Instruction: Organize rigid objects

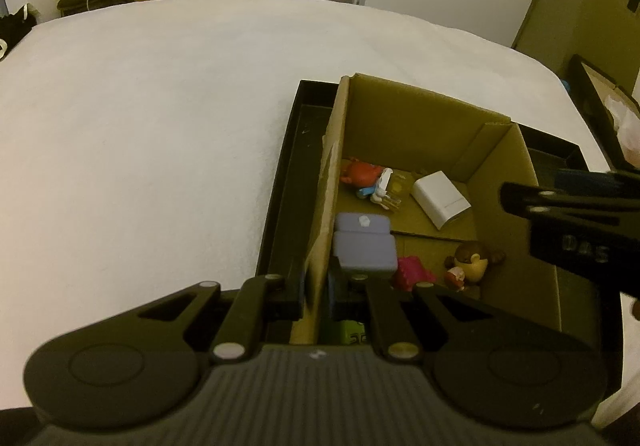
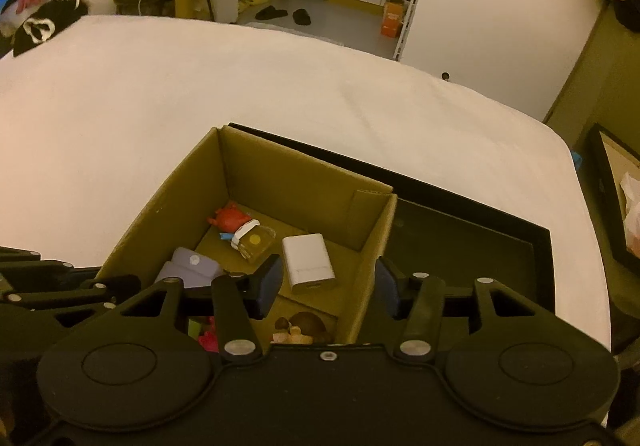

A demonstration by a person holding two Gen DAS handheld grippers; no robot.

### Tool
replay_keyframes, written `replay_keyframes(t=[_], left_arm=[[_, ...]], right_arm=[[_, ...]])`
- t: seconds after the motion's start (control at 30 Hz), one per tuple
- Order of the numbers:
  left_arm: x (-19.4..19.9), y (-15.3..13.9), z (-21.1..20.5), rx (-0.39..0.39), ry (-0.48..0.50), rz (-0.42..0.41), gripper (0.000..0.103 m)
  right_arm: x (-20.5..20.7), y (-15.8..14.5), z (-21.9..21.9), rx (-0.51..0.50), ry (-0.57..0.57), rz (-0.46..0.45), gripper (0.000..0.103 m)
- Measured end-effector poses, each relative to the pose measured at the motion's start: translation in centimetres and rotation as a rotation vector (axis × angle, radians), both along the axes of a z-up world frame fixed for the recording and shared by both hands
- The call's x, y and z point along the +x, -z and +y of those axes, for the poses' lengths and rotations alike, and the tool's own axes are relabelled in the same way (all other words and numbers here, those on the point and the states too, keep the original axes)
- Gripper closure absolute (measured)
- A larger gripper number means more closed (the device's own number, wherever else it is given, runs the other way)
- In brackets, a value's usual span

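- Bedsheet (image 1: 140, 117), white, is spread under a black tray (image 1: 280, 205) partly masked by a cardboard box (image 2: 256, 173).
- Box wall is pinched by the left gripper (image 1: 316, 294); a green item beneath is barely seen.
- Right gripper (image 2: 326, 286) is spread around the opposite wall, pads apart from it.
- Toys, a white block (image 2: 308, 262) are seen inside.

Legible lettering — "DAS", in pale capitals on the black body of the right gripper (image 1: 576, 201), seen from the left wrist view. Other marks — too blurred to read.
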State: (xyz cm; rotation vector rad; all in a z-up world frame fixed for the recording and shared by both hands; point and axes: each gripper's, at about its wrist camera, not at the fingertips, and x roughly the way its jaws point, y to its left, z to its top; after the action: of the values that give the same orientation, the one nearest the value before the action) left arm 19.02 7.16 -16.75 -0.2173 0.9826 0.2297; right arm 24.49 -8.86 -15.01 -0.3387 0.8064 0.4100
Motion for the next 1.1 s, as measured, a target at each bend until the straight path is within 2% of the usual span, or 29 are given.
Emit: replay_keyframes(t=[0.2,0.43,0.7,0.8,0.87,0.93,1.1], left_arm=[[0.4,-0.4,-0.3,0.001,-0.012,0.023,0.092],[0.1,-2.4,-0.7,0.02,0.001,0.028,0.092],[-0.9,-5.7,-2.1,0.054,0.029,0.028,0.087],[-1.3,-7.0,-2.7,0.059,0.051,0.02,0.078],[-1.7,-7.9,-3.0,0.061,0.057,0.019,0.064],[-1.8,-8.4,-3.2,0.061,0.063,0.025,0.056],[-2.7,-10.3,-3.5,0.063,0.075,0.024,0.044]], right_arm=[[-0.2,-1.3,-2.5,0.072,0.059,0.027,0.052],[-0.6,-2.4,-5.5,0.153,0.129,0.063,0.051],[-2.0,-3.9,-8.6,0.214,0.173,0.053,0.041],[-2.6,-4.7,-9.7,0.24,0.178,0.051,0.04],[-3.0,-5.2,-10.4,0.252,0.187,0.046,0.036],[-3.4,-5.7,-11.1,0.265,0.196,0.036,0.032],[-4.1,-6.8,-12.8,0.317,0.22,0.049,0.025]])
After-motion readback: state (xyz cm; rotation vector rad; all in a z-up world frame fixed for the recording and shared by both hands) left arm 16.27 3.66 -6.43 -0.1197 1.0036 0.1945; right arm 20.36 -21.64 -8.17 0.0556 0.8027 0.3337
